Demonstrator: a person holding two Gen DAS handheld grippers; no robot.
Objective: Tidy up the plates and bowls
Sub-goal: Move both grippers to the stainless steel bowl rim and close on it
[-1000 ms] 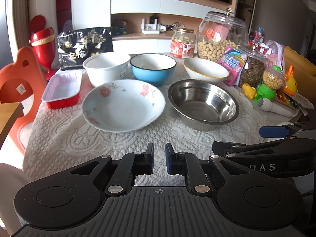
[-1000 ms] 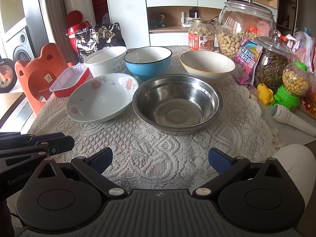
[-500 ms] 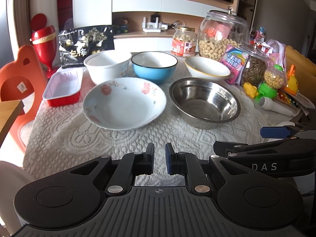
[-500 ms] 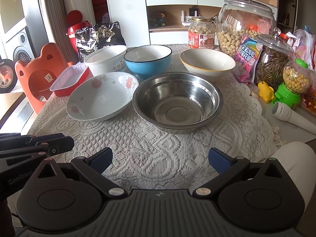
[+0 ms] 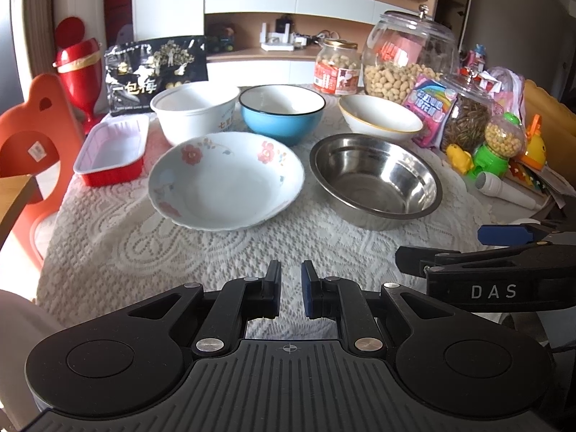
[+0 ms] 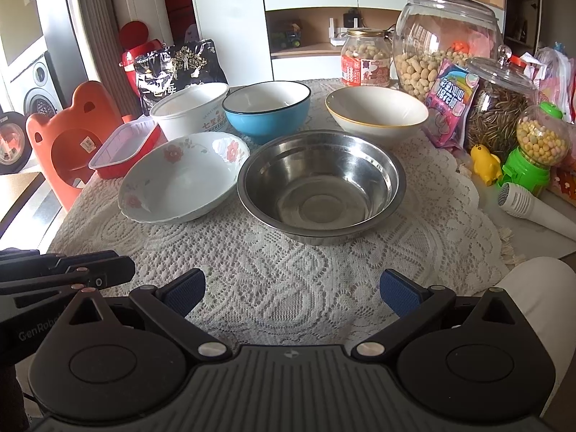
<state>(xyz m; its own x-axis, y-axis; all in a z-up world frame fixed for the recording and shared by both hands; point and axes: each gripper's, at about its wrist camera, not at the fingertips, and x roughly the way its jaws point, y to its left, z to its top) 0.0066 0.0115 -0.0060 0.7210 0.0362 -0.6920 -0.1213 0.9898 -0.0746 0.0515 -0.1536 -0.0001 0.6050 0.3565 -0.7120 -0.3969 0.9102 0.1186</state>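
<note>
Five dishes sit apart on the lace-covered desk, none nested, so the sorting looks not yet begun. They lie in two rows, probably laid out so each rim is free to be gripped: at the back the white tub, blue bowl and cream bowl; in front the floral plate and steel bowl, their rims almost touching. Jars, snack packs and toys crowd the desk's 3 o'clock edge, and a red tray lies at 9 o'clock, leaving the near strip bare for working. Both tools hover low over that strip, holding nothing. The right tool has its blue pads spread wide, which suits taking a rim; the steel bowl lies dead ahead at its 12 o'clock, near but not touched, with the floral plate at 11 o'clock. The left tool has its pads drawn close with a narrow gap between, gripping nothing; the floral plate lies at its 11 o'clock and the steel bowl at 1 o'clock, both well ahead. In its view the right tool shows side-on at 3 o'clock.
</note>
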